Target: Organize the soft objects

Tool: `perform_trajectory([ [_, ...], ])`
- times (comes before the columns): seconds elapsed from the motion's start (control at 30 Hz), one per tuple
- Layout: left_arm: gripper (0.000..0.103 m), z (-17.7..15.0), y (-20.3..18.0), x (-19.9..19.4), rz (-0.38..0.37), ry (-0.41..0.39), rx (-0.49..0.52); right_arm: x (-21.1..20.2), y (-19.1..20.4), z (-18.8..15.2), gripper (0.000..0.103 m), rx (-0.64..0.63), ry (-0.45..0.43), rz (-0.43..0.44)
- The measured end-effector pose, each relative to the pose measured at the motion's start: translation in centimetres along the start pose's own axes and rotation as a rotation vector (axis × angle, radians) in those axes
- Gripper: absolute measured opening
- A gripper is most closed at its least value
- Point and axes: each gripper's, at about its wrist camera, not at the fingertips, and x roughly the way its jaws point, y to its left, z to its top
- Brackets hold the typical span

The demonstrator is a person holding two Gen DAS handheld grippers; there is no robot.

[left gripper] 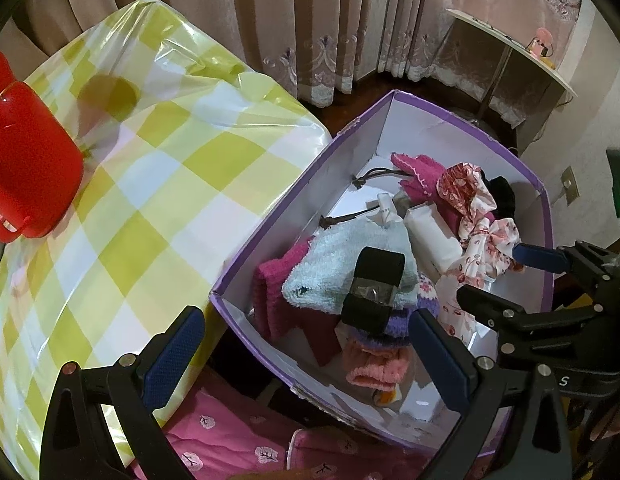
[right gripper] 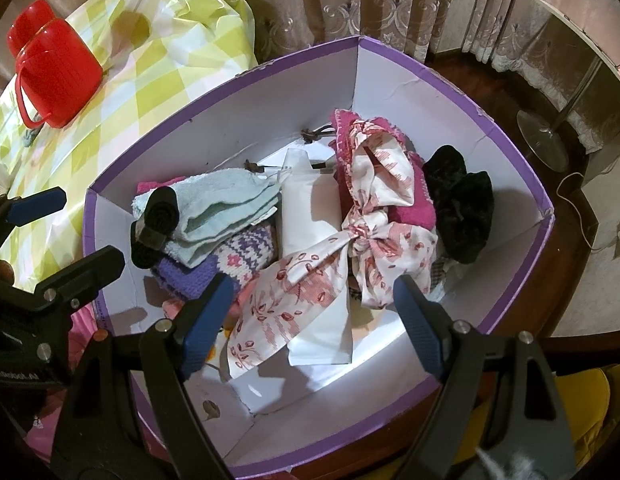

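Soft things lay piled in one purple-rimmed box (right gripper: pixel 510 168): one light-blue towel (right gripper: pixel 214 208) at 9 o'clock in the right wrist view, one black roll (right gripper: pixel 156 224) resting on its left end, one purple patterned knit (right gripper: pixel 238 256) beneath, one floral scarf (right gripper: pixel 374 216) knotted at the centre, one black scrunchie (right gripper: pixel 462 208) at 3 o'clock, one white tube (right gripper: pixel 306 216) between towel and scarf. Left tongs (left gripper: pixel 306 354) spread wide, empty, straddling the box's near corner. Right tongs (right gripper: pixel 314 316) spread wide, empty, over the scarf's tail. Two red cups (right gripper: pixel 50 64) stood at 10 o'clock on one checked tablecloth (right gripper: pixel 158 72).
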Motion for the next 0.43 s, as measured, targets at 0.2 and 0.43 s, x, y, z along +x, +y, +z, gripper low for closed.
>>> perform_trajectory([
  [0.2,0.103,-0.05,-0.33,0.08,-0.017,0.004,0.016,0.20,0.08,0.04,0.084,0.002,0.004,0.001],
  [0.43,0.099,-0.26,-0.11,-0.20,-0.007,-0.021,0.009,0.27,-0.57,0.39,0.084,0.014,-0.004,-0.015],
])
